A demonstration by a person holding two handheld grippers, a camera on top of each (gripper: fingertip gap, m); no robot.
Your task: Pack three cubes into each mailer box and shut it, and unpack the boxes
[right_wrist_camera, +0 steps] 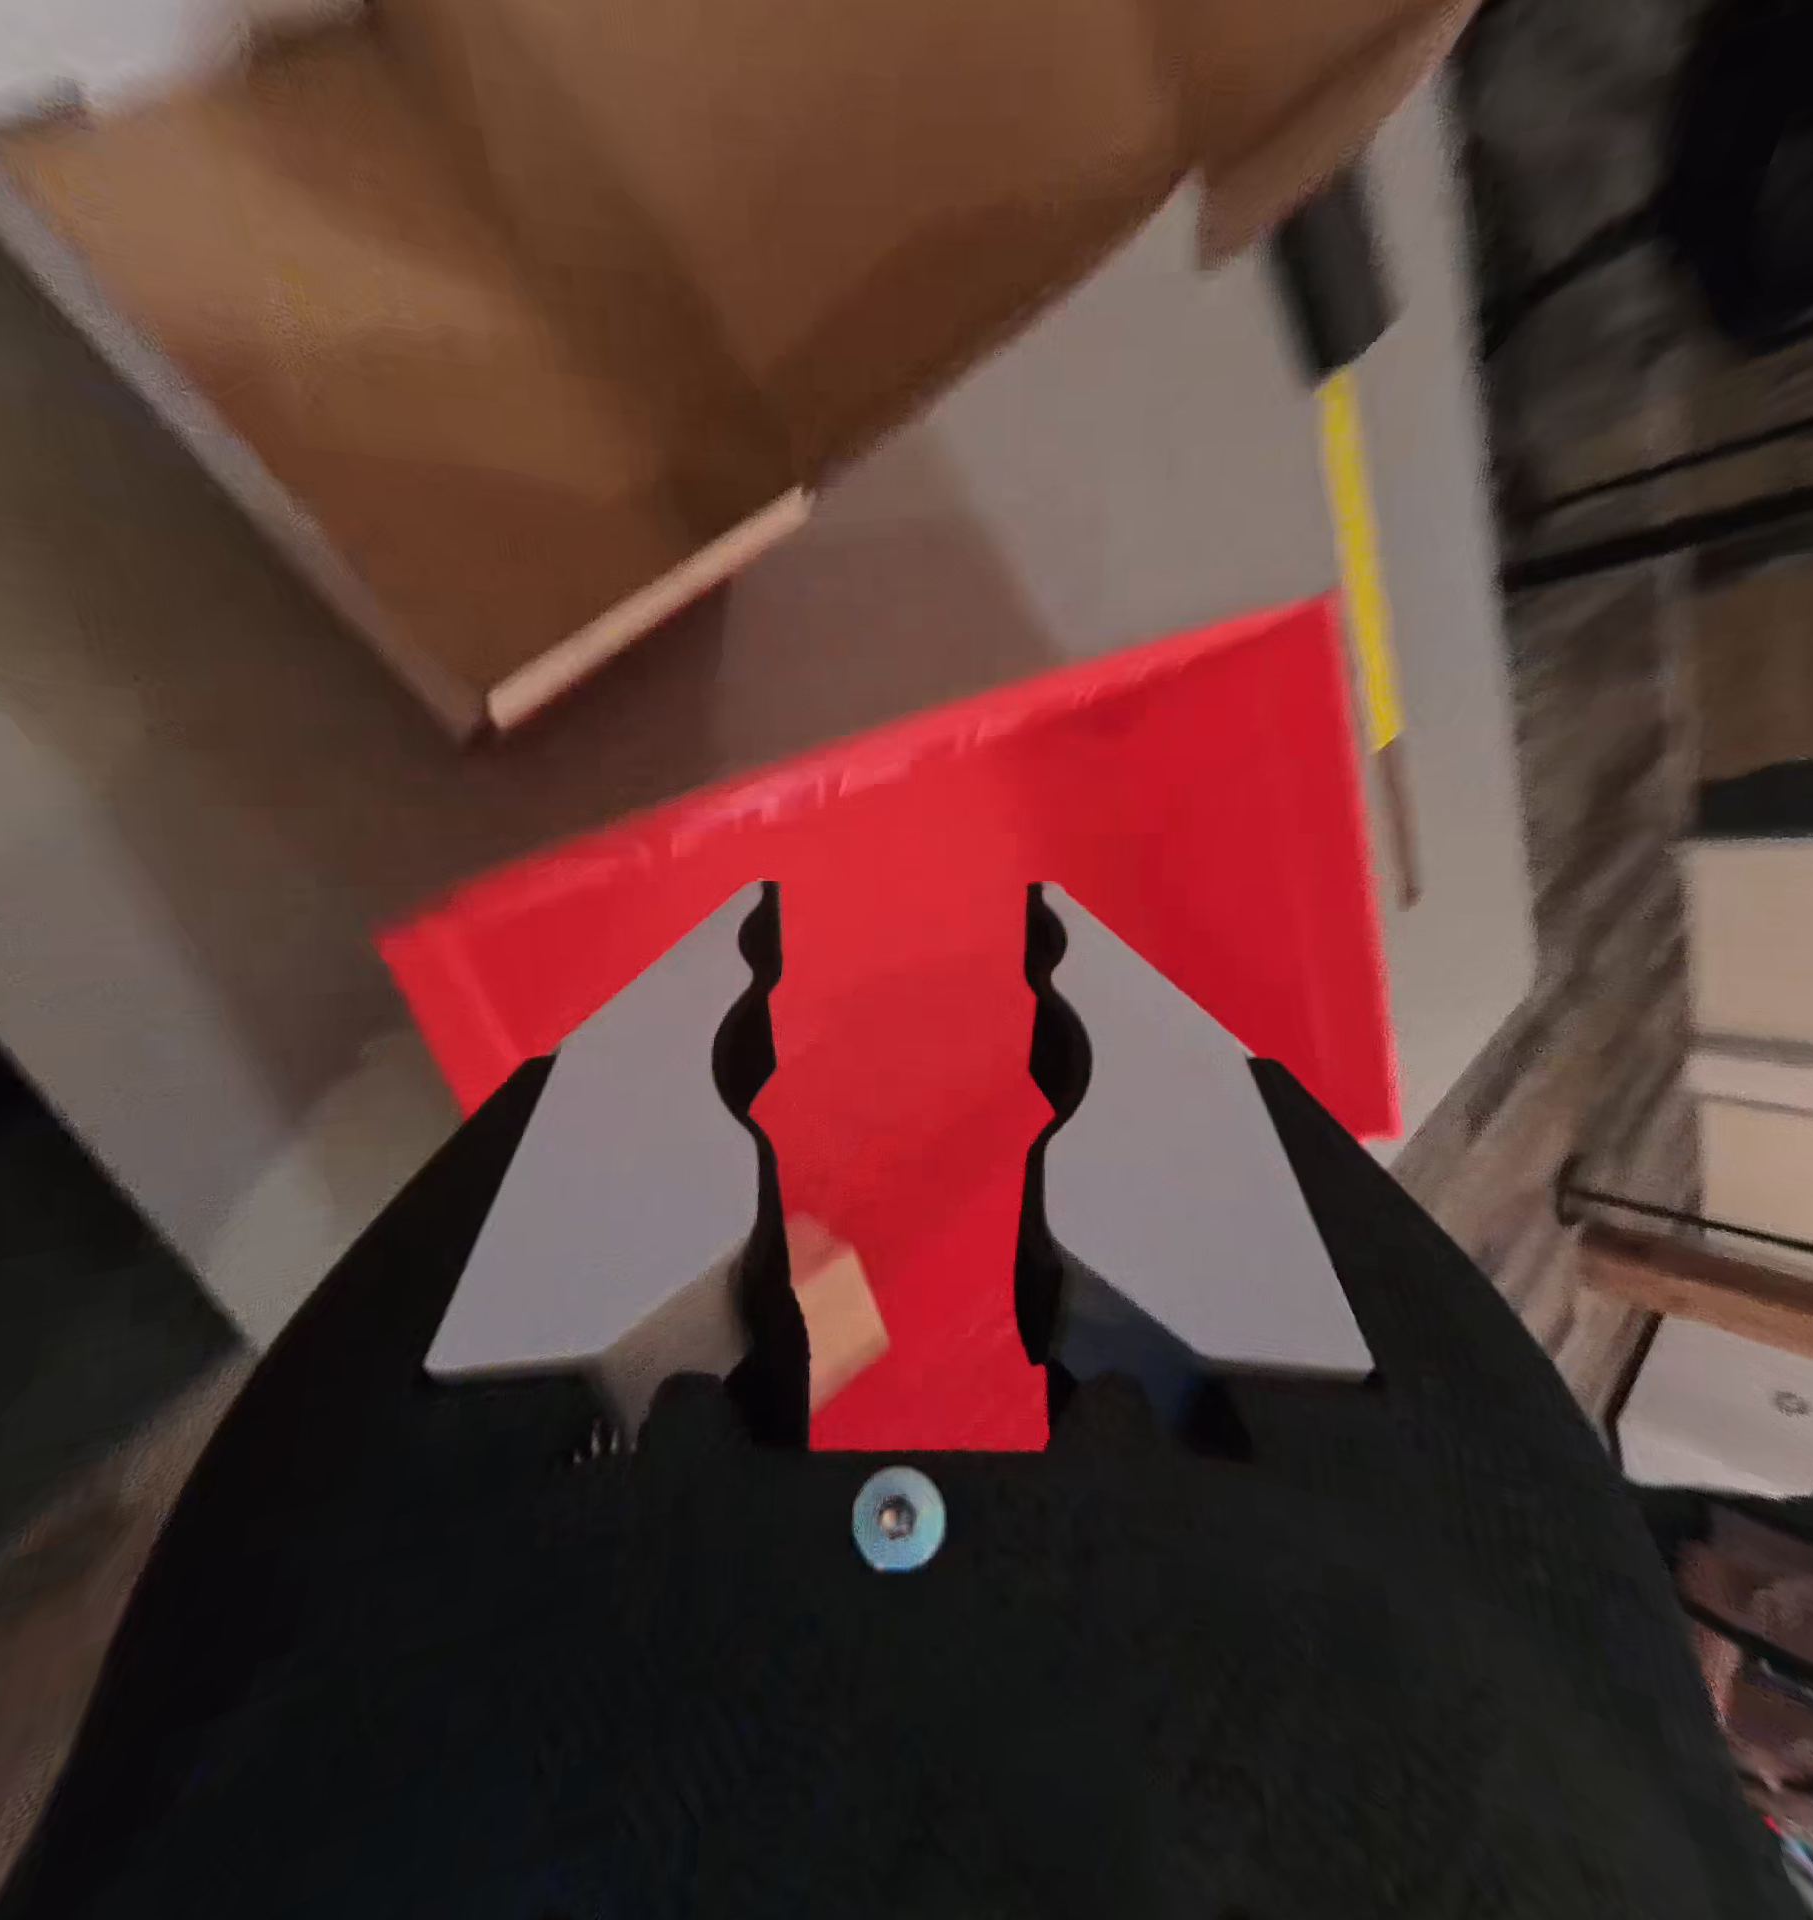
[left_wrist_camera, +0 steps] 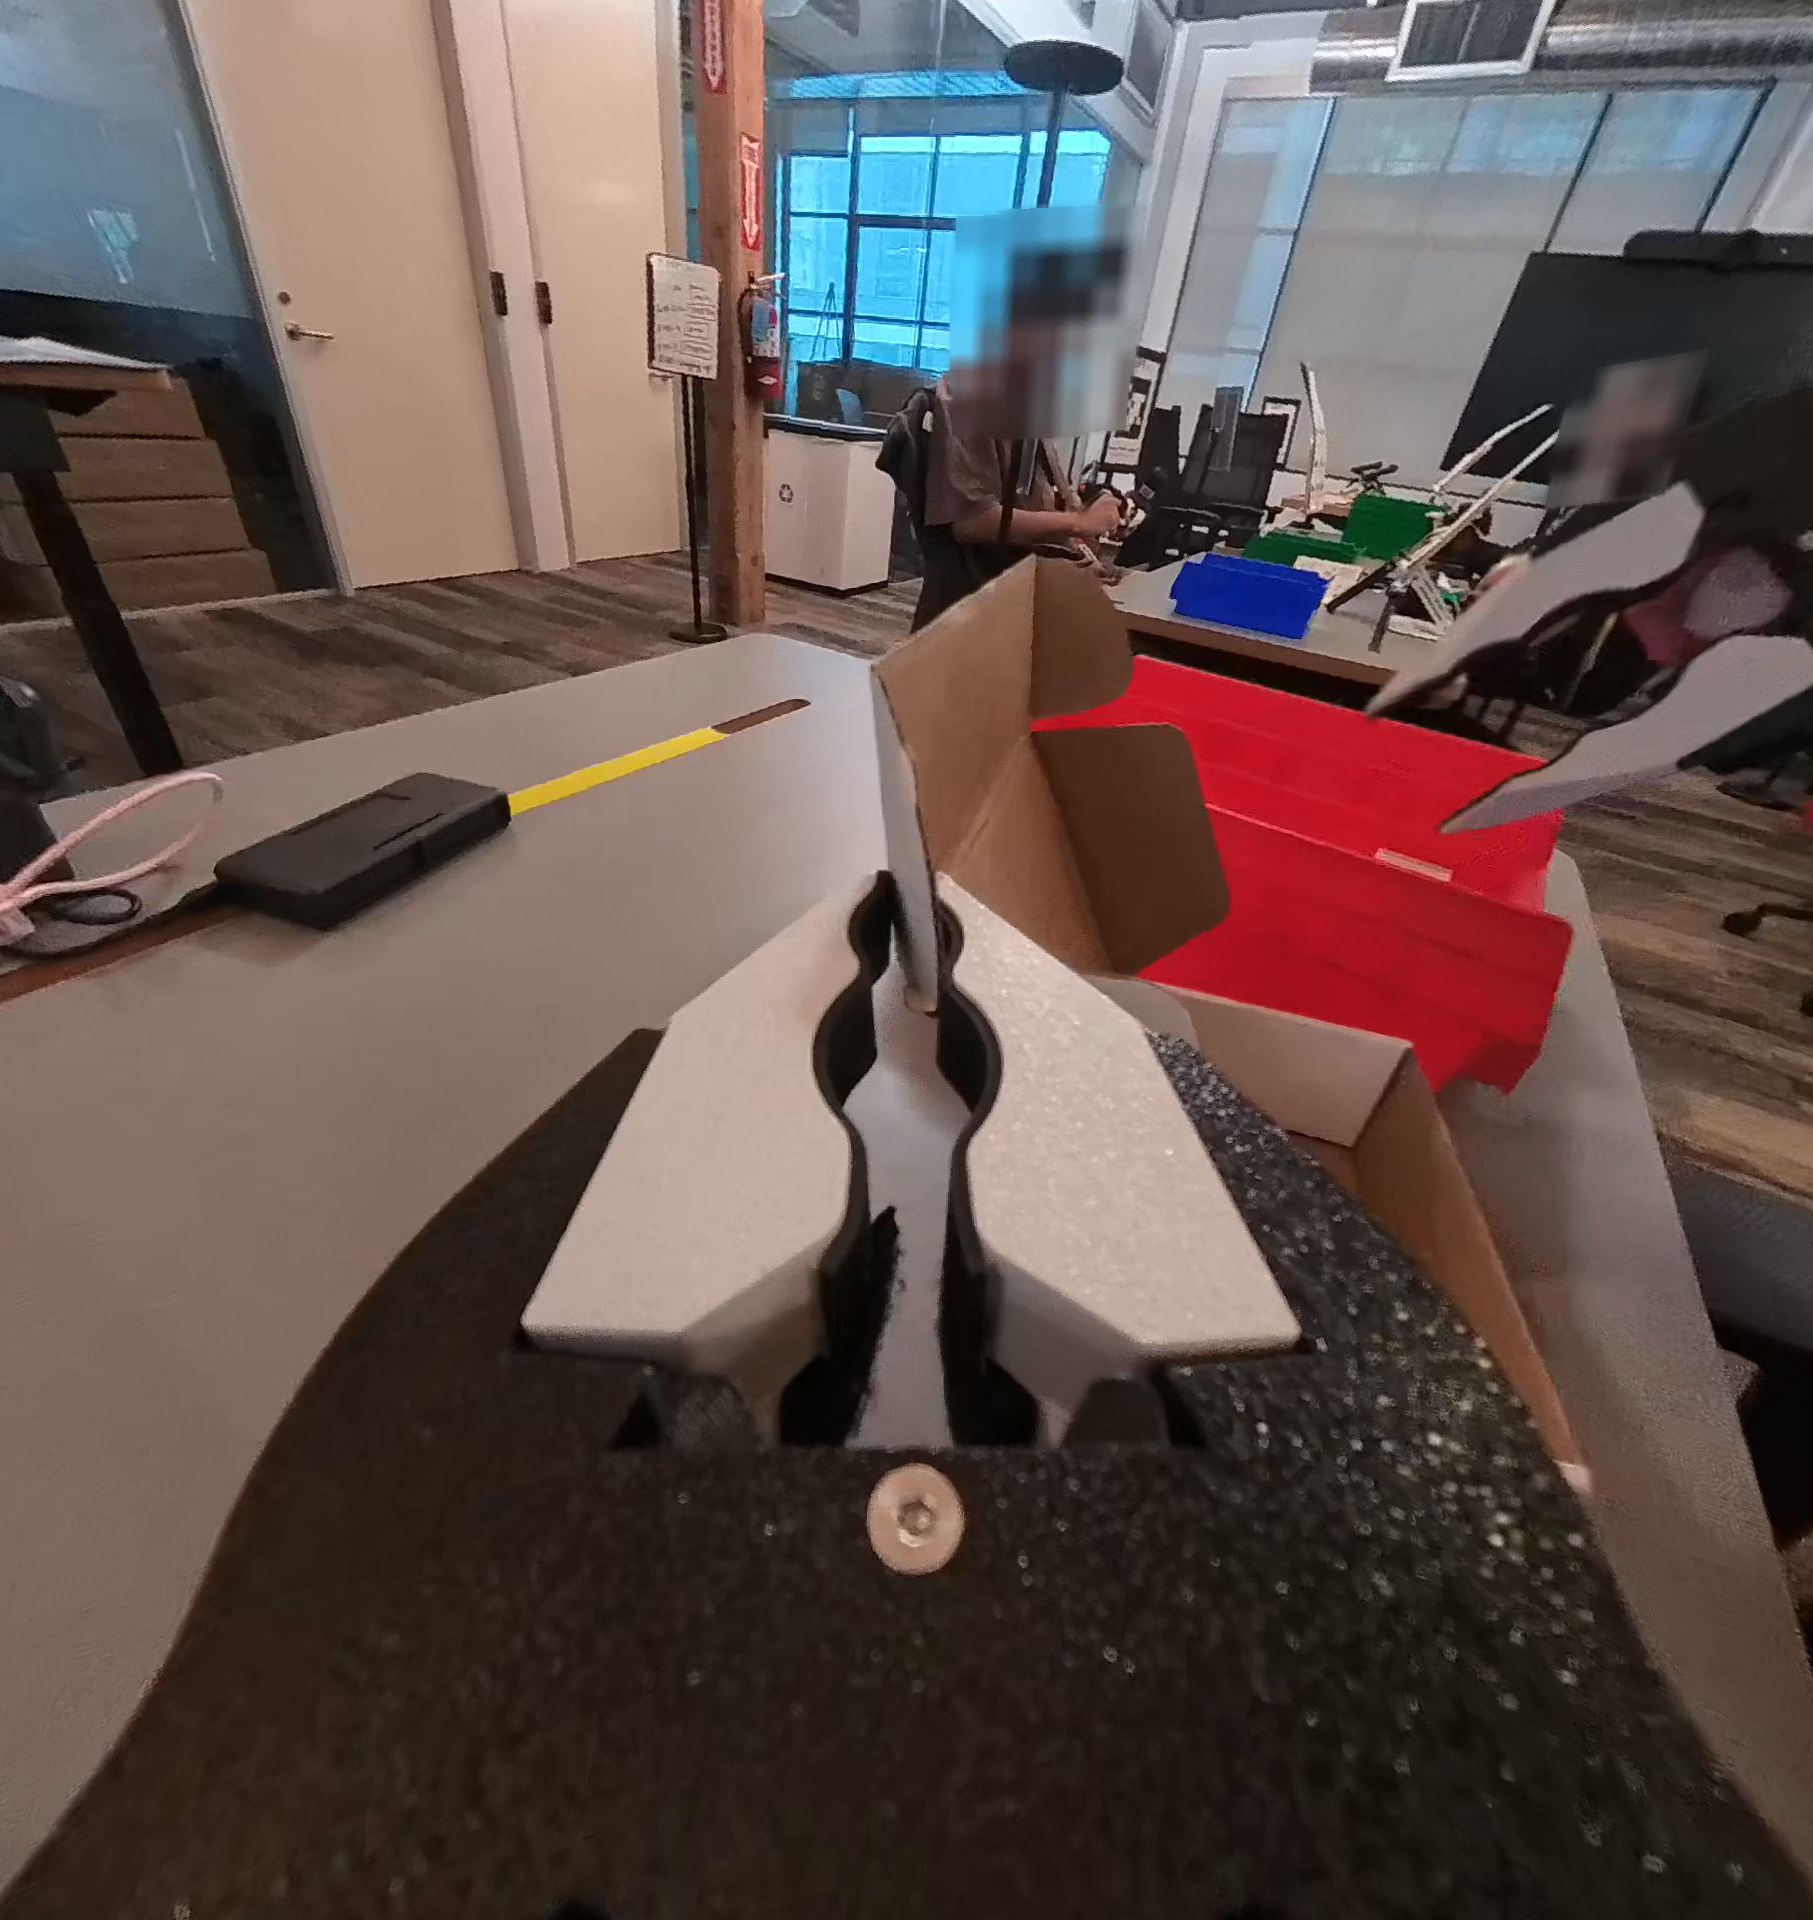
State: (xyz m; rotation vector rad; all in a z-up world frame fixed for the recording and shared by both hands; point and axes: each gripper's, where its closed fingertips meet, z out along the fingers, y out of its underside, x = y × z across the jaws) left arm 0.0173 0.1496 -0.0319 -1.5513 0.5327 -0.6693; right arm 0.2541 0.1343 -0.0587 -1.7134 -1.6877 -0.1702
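Left wrist view: left tongs (left_wrist_camera: 917, 935) pressed together on the raised lid of the mailer box (left_wrist_camera: 995, 727), white outside, brown cardboard inside, pads pinching its thin edge; lid standing nearly upright, side flap folded inward. Open box body (left_wrist_camera: 1401, 1132) just right of the tongs on the grey surface (left_wrist_camera: 466, 1039), contents hidden from this angle. Red bin (left_wrist_camera: 1380, 914) just beyond the box, interior not visible here. Right tongs (left_wrist_camera: 1484, 769) in the air above the red bin, spread, nothing between the tips. Black flat device (left_wrist_camera: 362, 847) and yellow strip (left_wrist_camera: 616, 769) farther left on the surface; blue bin (left_wrist_camera: 1250, 592) on a distant desk. Right wrist view, heavily blurred: right tongs (right_wrist_camera: 902, 894) spread wide over the red bin (right_wrist_camera: 1193, 831), grasp bare; one tan wooden cube (right_wrist_camera: 840, 1320) lying inside the bin, near the left finger but apart from the tips. Brown cardboard of the mailer box (right_wrist_camera: 569, 312) above, tilted, inside not discernible.
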